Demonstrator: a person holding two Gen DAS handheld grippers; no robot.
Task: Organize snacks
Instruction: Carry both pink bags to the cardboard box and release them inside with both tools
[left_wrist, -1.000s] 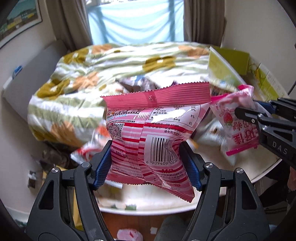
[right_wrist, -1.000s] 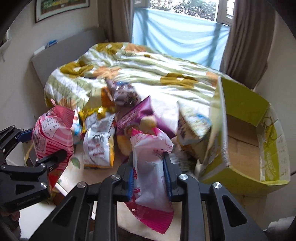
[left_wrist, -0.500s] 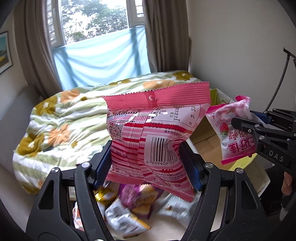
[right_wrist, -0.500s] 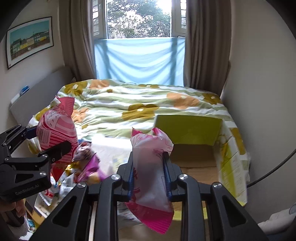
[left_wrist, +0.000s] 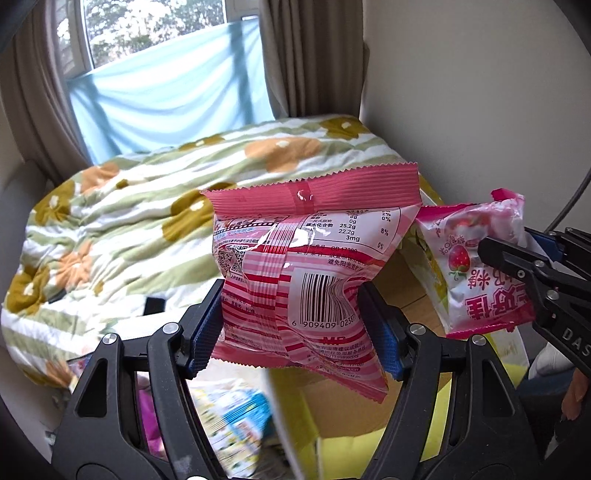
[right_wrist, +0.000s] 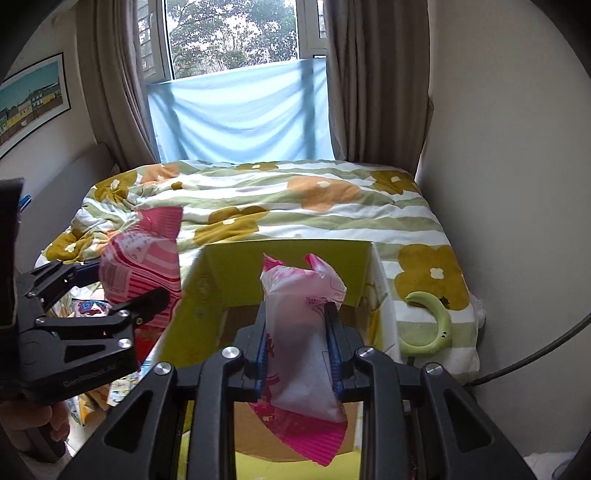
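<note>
Holding two packets up over the open box, you have both hands loaded. On the left, your left gripper (left_wrist: 293, 325) clamps the pink striped snack bag (left_wrist: 310, 273) at its waist, barcode facing the camera, long axis upright, sealed crimp on top. It hangs above the left wall of the yellow-green cardboard box (right_wrist: 280, 266), nearer the leftover snack packets (left_wrist: 236, 410) on the table than the box's middle. Moving right, your right gripper (right_wrist: 299, 350), jaws drawn narrow, pinches the strawberry candy packet (right_wrist: 301, 332) upright, directly over the brown box floor; I'd call this hand nearer the drop. Nothing blocks it below, though the raised back flap stands just behind. Farther right, a green curved toy (right_wrist: 430, 325) lies on the floral duvet (right_wrist: 332, 206), well clear.
</note>
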